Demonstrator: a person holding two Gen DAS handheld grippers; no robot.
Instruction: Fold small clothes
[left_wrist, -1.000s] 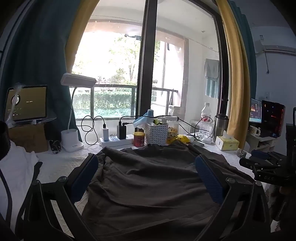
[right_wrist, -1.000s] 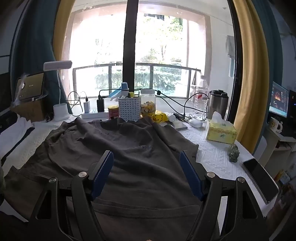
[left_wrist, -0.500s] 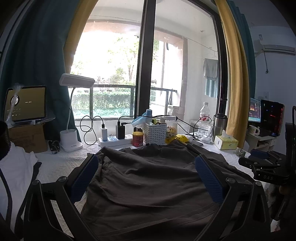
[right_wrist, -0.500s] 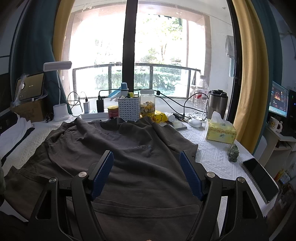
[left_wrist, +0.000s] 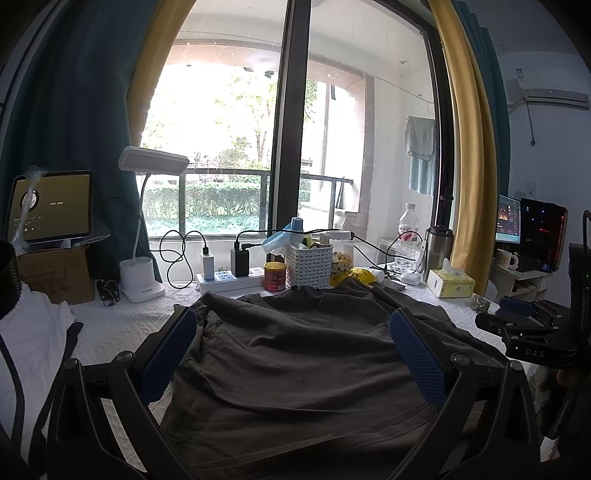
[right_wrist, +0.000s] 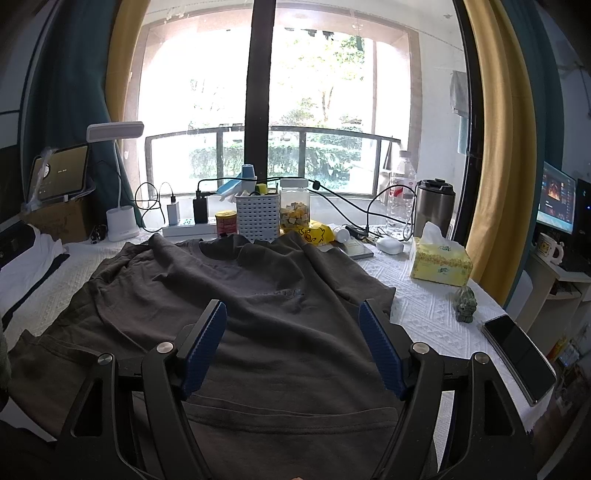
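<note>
Dark grey T-shirt (right_wrist: 258, 295) lies spread front-up and wrinkled across my white textured surface (right_wrist: 424, 306), collar toward the window (the clutter of basket, jar and power strip sits just behind it). Beside its right sleeve stands a yellow tissue box (right_wrist: 439, 262), then a phone (right_wrist: 517, 354) near the edge. My left tongs (left_wrist: 291, 328) and right tongs (right_wrist: 291, 317) both gape wide above the shirt, gripping nothing.

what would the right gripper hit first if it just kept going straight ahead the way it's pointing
Most likely the dark t-shirt spread on the table: the open right gripper points low across it. Beyond the collar stands the white basket, though depth is hard to judge.
</note>
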